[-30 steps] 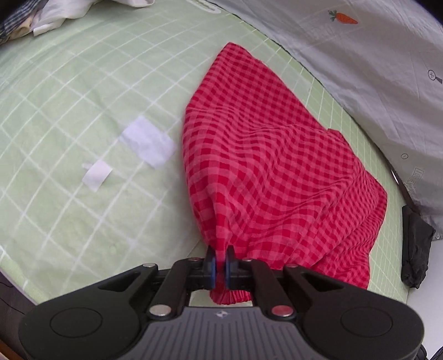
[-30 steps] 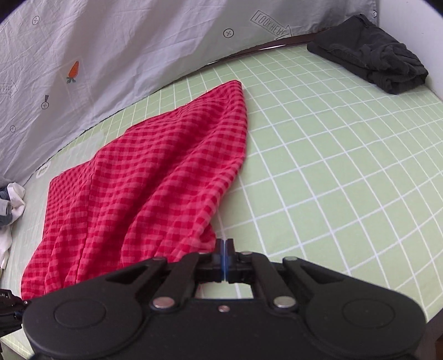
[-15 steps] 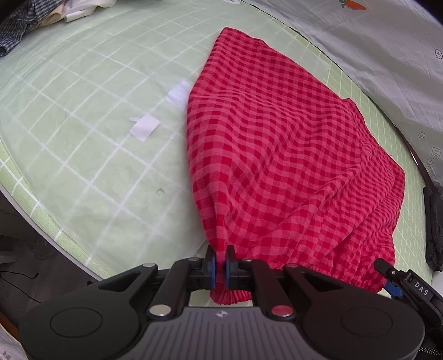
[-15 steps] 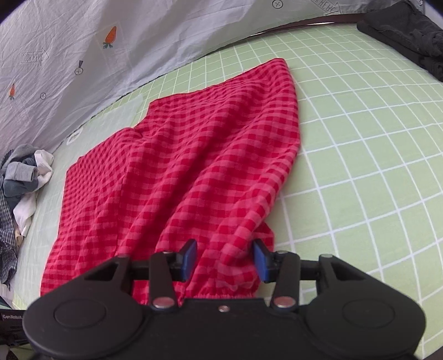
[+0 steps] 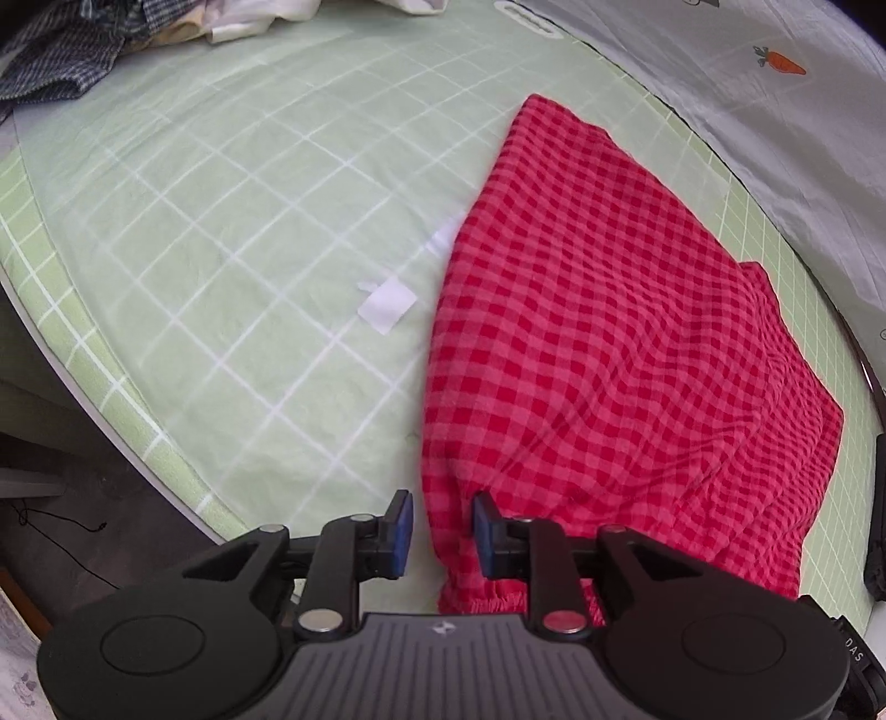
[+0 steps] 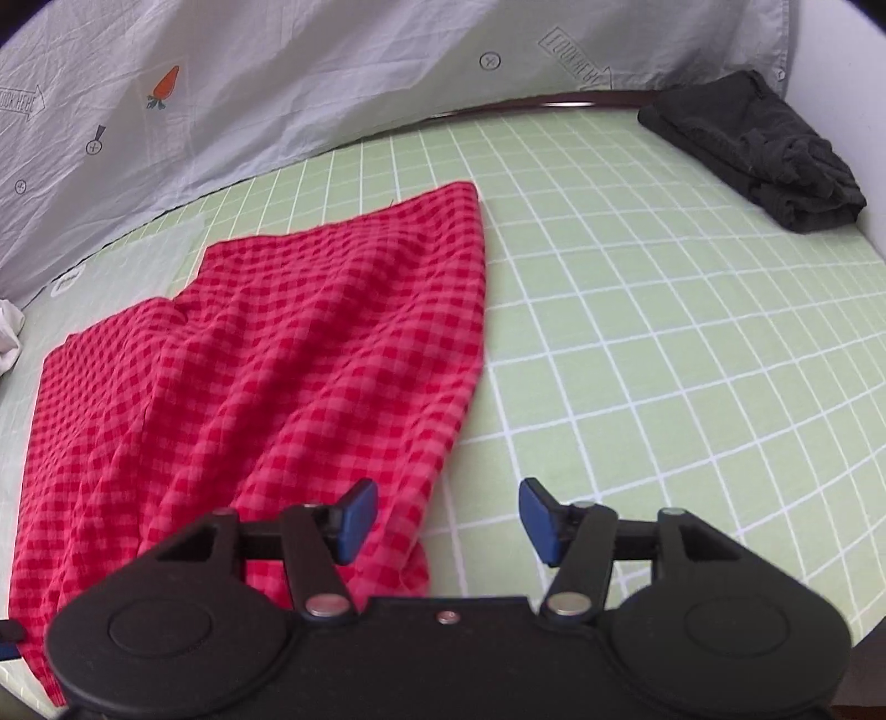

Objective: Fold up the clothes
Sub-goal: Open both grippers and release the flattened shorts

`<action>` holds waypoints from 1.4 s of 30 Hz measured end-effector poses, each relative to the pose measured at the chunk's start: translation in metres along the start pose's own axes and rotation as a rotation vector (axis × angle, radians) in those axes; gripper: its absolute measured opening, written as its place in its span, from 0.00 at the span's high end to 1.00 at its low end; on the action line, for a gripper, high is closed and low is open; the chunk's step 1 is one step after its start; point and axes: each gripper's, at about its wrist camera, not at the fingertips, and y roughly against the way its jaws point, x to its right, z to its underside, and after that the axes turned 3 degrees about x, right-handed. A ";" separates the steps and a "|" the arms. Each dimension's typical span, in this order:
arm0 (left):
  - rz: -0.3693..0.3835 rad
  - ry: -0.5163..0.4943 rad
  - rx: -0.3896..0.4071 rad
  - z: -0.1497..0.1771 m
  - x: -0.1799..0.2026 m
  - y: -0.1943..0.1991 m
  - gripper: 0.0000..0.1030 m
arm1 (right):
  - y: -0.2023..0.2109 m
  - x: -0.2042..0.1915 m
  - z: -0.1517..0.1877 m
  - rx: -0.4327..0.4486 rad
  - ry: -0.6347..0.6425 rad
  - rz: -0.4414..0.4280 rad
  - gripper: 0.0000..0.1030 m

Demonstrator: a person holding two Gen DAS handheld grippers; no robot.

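A red checked garment [image 5: 598,354] lies spread on the green gridded mat [image 5: 232,232]; it also shows in the right wrist view [image 6: 266,365]. My left gripper [image 5: 437,534] is open at its near elastic hem, with cloth lying between the blue pads but not pinched. My right gripper [image 6: 448,520] is wide open at the garment's near right corner, its left pad [image 6: 354,518] over the cloth and its right pad [image 6: 540,520] over bare mat.
A folded dark garment [image 6: 758,149] lies at the far right of the mat. A pile of clothes [image 5: 83,50] sits at the far left. A grey printed sheet [image 6: 277,83] hangs behind. White tape pieces [image 5: 387,304] lie left of the red garment. The mat's edge is near the left gripper.
Both grippers have opened and let go of the red garment's hem, the right one first. The garment now lies flatter on the mat.
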 end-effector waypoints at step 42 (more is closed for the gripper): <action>0.045 -0.398 0.102 -0.168 0.065 -0.072 1.00 | -0.090 -0.101 -0.074 0.008 0.024 0.174 0.02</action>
